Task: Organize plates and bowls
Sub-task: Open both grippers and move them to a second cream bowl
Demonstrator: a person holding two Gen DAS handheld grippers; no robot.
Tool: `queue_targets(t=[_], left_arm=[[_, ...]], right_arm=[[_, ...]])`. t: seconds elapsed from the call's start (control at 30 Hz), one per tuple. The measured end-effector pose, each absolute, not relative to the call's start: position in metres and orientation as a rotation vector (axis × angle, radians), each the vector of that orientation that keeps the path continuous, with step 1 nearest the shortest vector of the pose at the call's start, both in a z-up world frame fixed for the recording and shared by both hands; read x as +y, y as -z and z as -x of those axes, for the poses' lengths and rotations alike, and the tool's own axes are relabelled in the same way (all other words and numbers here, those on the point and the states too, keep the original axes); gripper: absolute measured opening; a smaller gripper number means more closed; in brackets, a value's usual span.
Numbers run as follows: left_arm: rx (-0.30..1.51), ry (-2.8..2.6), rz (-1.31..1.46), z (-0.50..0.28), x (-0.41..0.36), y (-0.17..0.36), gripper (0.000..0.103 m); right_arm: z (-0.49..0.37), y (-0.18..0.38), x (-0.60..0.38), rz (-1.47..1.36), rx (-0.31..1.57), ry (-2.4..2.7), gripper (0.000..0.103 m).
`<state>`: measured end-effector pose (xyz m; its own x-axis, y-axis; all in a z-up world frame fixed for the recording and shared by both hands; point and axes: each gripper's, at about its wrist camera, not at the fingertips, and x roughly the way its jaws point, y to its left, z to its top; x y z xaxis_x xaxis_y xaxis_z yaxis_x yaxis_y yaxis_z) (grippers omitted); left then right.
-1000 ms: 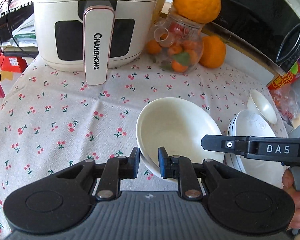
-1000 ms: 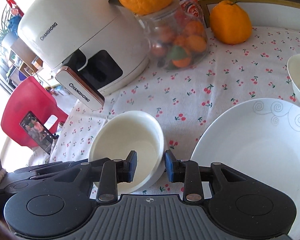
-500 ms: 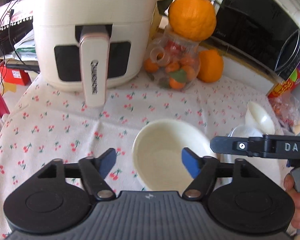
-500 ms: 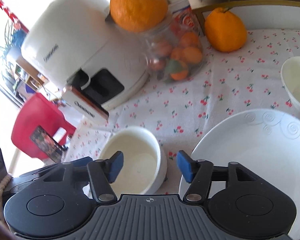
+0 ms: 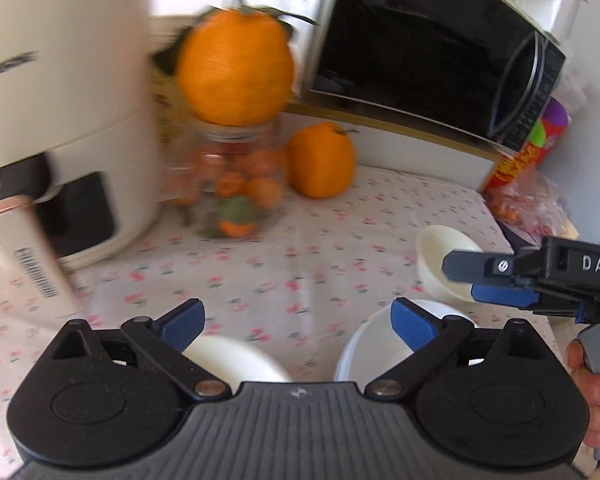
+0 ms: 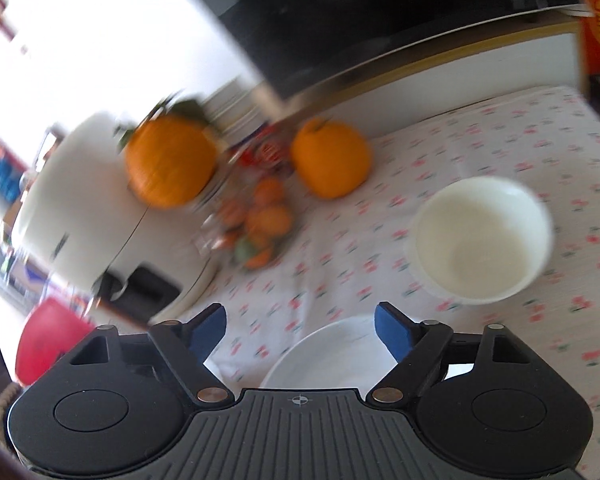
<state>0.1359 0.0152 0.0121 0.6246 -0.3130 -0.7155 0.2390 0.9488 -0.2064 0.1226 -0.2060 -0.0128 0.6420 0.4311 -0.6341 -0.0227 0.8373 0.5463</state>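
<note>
Gaping wide after just opening, both the left gripper (image 5: 296, 322) and right gripper (image 6: 300, 326) hold nothing above round glossy white bowls (image 6: 482, 240) on cherry-print tabletop cloth (image 5: 300, 256).

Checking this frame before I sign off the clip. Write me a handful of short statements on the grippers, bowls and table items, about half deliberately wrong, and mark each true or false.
1. The left gripper has its jaws spread with nothing between the pads. True; they have just been opening.
2. The right gripper is clamped on the small bowl. False: its jaws stand open and that bowl sits apart on the tablecloth, beyond the fingertips.
3. A large orange sits on top of the glass jar. True.
4. The glass jar is empty. False: it holds small orange fruits.
5. The microwave door hangs open. False: it looks shut.
6. A white plate lies just below the right gripper. True.
</note>
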Motion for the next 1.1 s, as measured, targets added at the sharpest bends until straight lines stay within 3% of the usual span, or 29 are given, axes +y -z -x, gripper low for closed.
queue_targets(t=[0.6, 0.87, 1.1], left_arm=[[0.975, 0.445, 0.123, -0.217, -0.092, 0.026, 0.094], [1.016, 0.498, 0.114, -0.229, -0.112, 0.040, 0.069], [1.042, 0.515, 0.085, -0.232, -0.122, 0.048, 0.046]], right_arm=[[-0.146, 0.051, -0.310, -0.666, 0.834, 0.081, 0.084], [-0.158, 0.074, -0.324, -0.753, 0.893, 0.132, 0.083], [-0.162, 0.079, -0.328, -0.738, 0.918, 0.154, 0.064]])
